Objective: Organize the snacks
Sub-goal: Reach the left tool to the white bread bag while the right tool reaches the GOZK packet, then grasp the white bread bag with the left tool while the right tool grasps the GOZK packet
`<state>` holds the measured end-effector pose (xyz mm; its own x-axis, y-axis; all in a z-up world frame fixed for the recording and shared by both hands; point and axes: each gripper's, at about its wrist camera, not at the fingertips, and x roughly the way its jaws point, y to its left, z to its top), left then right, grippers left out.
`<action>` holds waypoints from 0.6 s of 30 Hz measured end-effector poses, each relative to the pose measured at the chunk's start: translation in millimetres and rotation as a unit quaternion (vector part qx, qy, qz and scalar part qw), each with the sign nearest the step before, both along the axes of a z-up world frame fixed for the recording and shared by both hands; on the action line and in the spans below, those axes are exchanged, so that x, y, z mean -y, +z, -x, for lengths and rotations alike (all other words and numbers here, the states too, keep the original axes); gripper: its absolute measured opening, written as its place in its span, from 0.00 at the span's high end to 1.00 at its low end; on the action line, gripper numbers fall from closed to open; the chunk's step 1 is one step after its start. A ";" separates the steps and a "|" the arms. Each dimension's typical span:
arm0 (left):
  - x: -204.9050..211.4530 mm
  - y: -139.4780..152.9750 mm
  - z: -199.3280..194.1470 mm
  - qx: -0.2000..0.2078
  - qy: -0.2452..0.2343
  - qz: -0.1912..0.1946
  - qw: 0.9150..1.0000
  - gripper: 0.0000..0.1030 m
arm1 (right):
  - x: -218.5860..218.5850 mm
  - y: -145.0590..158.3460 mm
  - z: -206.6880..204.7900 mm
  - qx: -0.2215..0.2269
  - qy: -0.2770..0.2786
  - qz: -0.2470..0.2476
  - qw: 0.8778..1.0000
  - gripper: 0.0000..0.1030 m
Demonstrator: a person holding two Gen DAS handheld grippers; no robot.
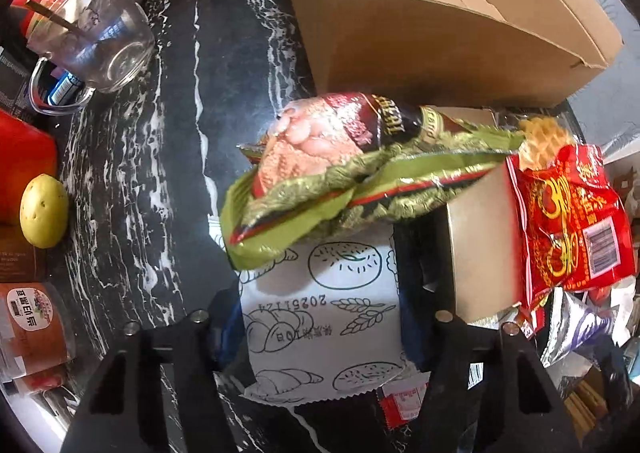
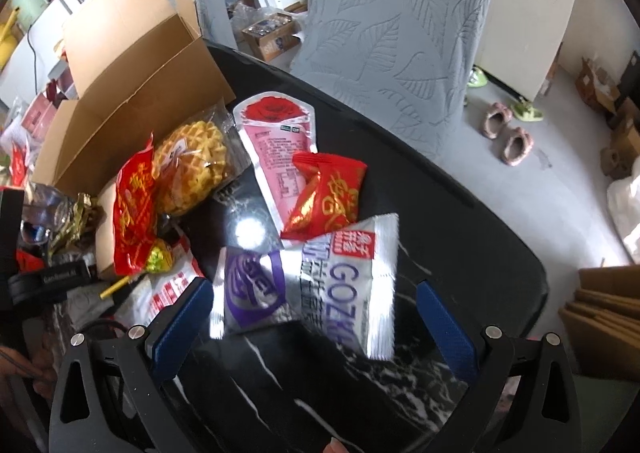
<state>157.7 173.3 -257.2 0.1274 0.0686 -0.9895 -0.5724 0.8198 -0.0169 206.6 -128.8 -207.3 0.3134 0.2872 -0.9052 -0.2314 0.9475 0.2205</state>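
**A:** Where is the snack being handled, and how does it lie?

**B:** A white bread packet (image 1: 320, 317) printed with line drawings of loaves lies flat on the black marbled table (image 1: 132, 173). It sits directly between the two fingers of the left gripper (image 1: 320, 319), which points straight down at it. Its long axis runs away from the camera, so the fingers straddle its short width. The jaws stand at a middling gap with their tips at the packet's side edges; they look closed on it, though I cannot see the pads pressing.

**A:** What lies around it?

**B:** A crumpled green-and-maroon snack bag (image 1: 344, 169) overlaps its far end. Beyond that stands an open cardboard box (image 1: 420, 37), likely the place the snacks go. To the right is a red packet (image 1: 572, 221) leaning on a small carton.

**A:** And the other hand?

**B:** The right gripper (image 2: 316, 313) has its blue-padded fingers spread wide and holds nothing. It hangs tilted over a silver-and-purple packet (image 2: 308, 285), which lies between the fingers without touching them. So the left hand is nearer the bread packet, the right nearer the silver one.

**A:** What does each view miss?

**B:** The right view shows a waffle pack (image 2: 192, 161), a pink rose sachet (image 2: 276, 145) and a small red packet (image 2: 324, 197), but not the bread packet. The left view alone shows that.
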 end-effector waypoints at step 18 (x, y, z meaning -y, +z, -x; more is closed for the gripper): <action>49.3 18.5 46.2 -0.016 -0.041 0.033 0.999 0.45 | -11.5 -3.4 9.2 0.019 0.040 -0.025 0.999 0.43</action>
